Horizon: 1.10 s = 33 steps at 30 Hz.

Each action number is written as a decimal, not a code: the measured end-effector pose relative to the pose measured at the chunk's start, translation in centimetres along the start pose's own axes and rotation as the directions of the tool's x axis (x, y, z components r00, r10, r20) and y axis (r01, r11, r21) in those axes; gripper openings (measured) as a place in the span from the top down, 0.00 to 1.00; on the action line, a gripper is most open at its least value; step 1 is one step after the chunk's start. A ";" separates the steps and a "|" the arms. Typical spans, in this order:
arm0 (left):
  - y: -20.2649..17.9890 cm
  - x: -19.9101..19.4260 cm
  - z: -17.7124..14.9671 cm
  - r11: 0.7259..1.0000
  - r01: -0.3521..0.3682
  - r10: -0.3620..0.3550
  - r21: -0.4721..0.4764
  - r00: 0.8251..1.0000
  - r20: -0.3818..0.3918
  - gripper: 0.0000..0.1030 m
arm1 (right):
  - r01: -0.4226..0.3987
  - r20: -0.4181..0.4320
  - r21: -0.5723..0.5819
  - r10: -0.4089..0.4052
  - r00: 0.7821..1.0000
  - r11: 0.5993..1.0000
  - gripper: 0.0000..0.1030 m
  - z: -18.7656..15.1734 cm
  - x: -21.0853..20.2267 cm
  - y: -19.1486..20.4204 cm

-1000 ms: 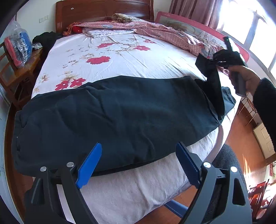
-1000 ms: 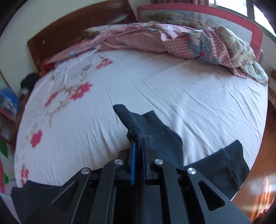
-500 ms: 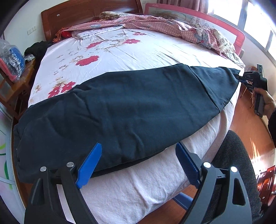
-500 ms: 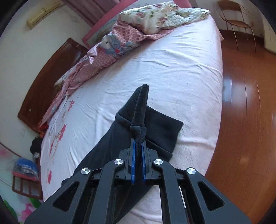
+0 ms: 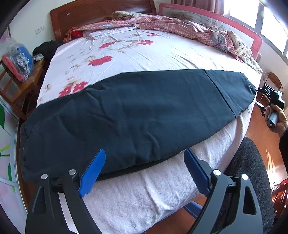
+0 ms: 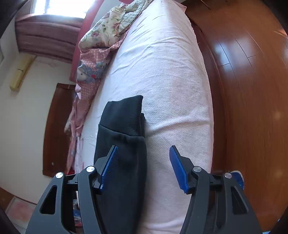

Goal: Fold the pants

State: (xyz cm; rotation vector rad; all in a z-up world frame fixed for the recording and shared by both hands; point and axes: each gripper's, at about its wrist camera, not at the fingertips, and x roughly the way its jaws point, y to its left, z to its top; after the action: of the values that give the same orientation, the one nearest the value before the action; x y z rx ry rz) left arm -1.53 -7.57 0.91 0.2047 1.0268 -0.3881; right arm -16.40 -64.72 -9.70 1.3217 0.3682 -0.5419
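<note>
Released since half a second ago, the cuff of the dark pants (image 6: pixel 124 126) is no longer pinched by the right gripper (image 6: pixel 144 167), whose blue pads (image 6: pixel 177 166) are now spread wide beside it. Empty and wide too is the left gripper (image 5: pixel 144 171), at 6 o'clock of the garment. Laid flat along the bed (image 5: pixel 135 194), the pants' far layers are hidden. A knitted white cover, flowered sheet (image 5: pixel 100 60) and wooden headboard (image 5: pixel 93 13) are seen.
</note>
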 end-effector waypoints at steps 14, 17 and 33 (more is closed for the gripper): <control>7.3 -1.1 1.9 0.975 -0.195 0.181 0.103 0.974 0.137 0.13 | 0.017 -0.097 -0.100 -0.026 0.995 0.995 0.35 0.2 3.4 3.5; 10.8 -0.3 5.3 0.958 -0.181 0.142 0.225 0.974 0.179 0.13 | 0.052 -0.105 -0.150 -0.069 0.992 0.987 0.35 0.1 3.6 4.1; 17.4 12.9 12.9 0.911 0.287 -0.201 0.295 0.936 -0.290 0.43 | 0.137 -0.138 -0.204 -0.167 0.976 0.969 0.35 0.5 4.8 5.6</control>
State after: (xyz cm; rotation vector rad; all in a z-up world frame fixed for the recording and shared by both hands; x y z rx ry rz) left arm 21.65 1.05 -3.91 0.4411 1.2415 -0.7850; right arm -9.29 -65.18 -7.72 1.1552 0.6392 -0.5188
